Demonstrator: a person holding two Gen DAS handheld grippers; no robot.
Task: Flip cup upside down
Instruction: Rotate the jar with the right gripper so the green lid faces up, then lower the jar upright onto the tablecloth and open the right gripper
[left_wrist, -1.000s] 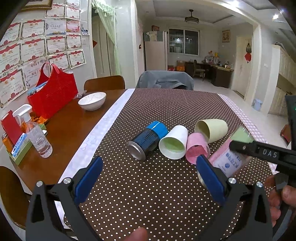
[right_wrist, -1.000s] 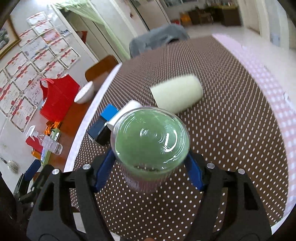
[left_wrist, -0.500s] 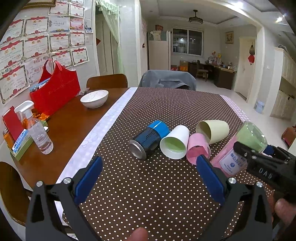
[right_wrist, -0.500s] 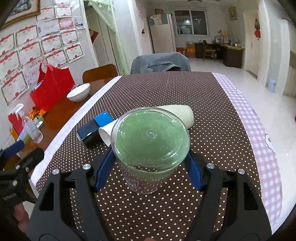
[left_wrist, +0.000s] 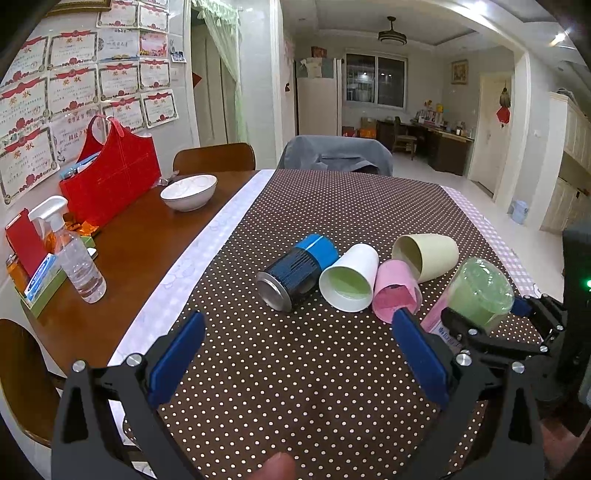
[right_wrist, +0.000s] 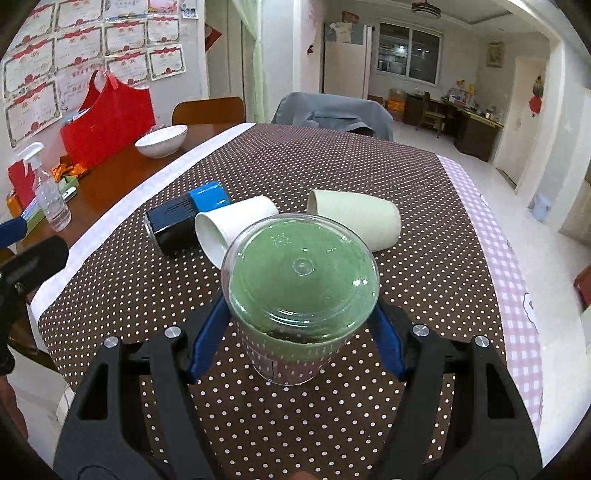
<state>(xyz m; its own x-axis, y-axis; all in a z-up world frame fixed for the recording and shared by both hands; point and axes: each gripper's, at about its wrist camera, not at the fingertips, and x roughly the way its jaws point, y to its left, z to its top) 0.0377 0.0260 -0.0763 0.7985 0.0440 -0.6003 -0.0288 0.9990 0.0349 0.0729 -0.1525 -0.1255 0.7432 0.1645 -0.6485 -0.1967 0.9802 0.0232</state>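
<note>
While I hold the left gripper (left_wrist: 295, 354) idle and spread wide over the dotted tablecloth (left_wrist: 295, 369), gripping nothing, the change sits at my right. Going left to right in the left wrist view: a spray bottle (left_wrist: 70, 254) and a red bag (left_wrist: 110, 177) on bare wood, a white bowl (left_wrist: 189, 192), then a row of cups lying on their sides, namely a black-and-blue cup (left_wrist: 295, 275), a white paper cup (left_wrist: 349, 278), a pink cup (left_wrist: 395, 290) and a cream cup (left_wrist: 428, 254). At far right, the right gripper (right_wrist: 299, 339) clamps the clear plastic cup (right_wrist: 301, 295) with both blue pads on its wall. A second ago this cup lay tilted over; now its green base faces up and toward the right camera, its mouth down toward the cloth. I judge the flip nearly complete, with only setting down and release remaining; I cannot tell whether the rim is touching. Open cloth lies on the near side of the cup; the pink cup is just beside it, and the checked table edge (right_wrist: 517, 295) is near on the right.
</note>
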